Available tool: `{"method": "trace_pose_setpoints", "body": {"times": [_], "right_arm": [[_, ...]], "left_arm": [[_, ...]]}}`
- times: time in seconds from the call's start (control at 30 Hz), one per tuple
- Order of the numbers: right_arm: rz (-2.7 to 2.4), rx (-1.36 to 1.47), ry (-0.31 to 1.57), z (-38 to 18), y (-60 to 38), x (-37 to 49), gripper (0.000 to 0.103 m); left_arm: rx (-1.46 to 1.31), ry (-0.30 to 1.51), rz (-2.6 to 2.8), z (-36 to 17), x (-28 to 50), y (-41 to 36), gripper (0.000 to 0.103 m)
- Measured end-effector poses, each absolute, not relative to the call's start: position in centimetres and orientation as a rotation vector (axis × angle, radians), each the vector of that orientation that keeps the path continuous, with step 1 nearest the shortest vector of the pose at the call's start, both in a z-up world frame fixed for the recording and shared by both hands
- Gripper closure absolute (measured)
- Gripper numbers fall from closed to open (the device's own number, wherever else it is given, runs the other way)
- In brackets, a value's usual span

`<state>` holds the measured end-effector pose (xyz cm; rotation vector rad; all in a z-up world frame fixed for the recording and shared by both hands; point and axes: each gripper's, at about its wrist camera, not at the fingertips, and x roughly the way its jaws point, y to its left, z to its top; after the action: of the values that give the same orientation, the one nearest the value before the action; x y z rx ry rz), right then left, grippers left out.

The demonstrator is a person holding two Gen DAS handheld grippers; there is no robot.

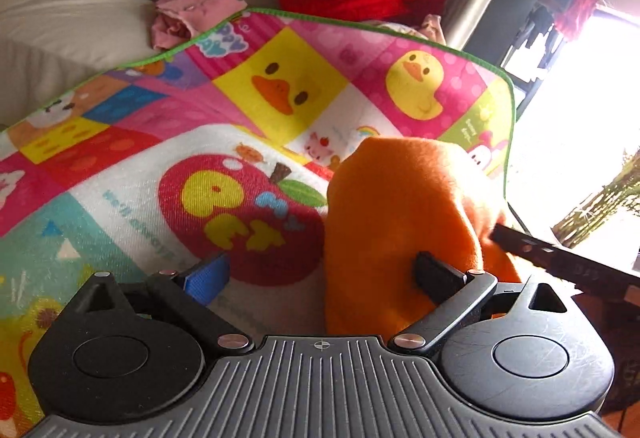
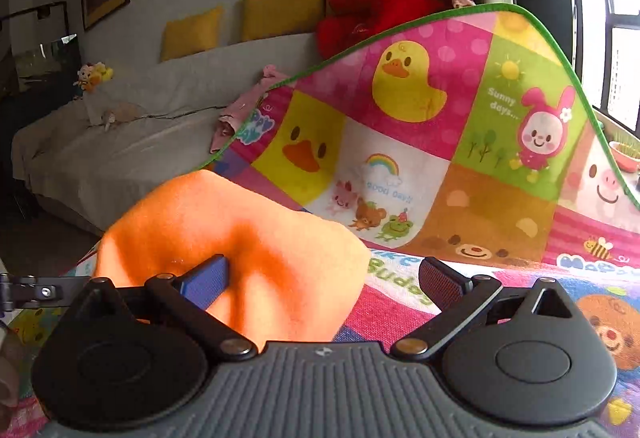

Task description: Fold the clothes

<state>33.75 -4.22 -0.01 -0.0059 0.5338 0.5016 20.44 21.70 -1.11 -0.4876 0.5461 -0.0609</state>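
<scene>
Fold in progress: soft orange fleece cloth [image 1: 404,222] stood bunched at lower right, on the colourful cartoon-print play mat [image 1: 168,166].
Left hand-held gripper [image 1: 320,274] and right hand-held gripper [image 2: 324,278] were both spread, one finger of each against the cloth; next move judged a firm pinch on an edge.

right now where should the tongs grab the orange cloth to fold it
Probably the upper edge of the orange cloth, approached from above: it sits bunched and humped on the cartoon mat, with a free rounded rim on top. Both tongs are open, the left tongs and right tongs each straddling part of it.
</scene>
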Motion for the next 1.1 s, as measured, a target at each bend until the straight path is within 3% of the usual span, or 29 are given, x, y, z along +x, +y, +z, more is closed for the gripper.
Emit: {"method": "trace_pose_setpoints", "body": {"times": [0.1,0.23,0.47,0.67,1.1], "right_arm": [[0.594,0.009,0.535,0.1,-1.6,34.9,0.002],[0.577,-0.185,0.486,-0.4,1.7,35.1,0.000],[0.520,0.054,0.397,2.8,-5.5,31.7,0.000],[0.341,-0.089,0.470,-0.6,-5.2,32.7,0.000],[0.342,-0.203,0.541,-1.7,-3.0,36.2,0.000]], "left_arm": [[-0.502,0.521,-0.103,-0.2,19.8,22.0,0.002],[-0.487,0.579,-0.106,-1.0,20.0,21.3,0.002],[-0.421,0.629,-0.075,-2.5,20.5,19.8,0.001],[-0.430,0.633,-0.095,-2.7,20.4,19.0,0.002],[-0.423,0.631,-0.122,-2.9,20.9,17.6,0.002]]}}
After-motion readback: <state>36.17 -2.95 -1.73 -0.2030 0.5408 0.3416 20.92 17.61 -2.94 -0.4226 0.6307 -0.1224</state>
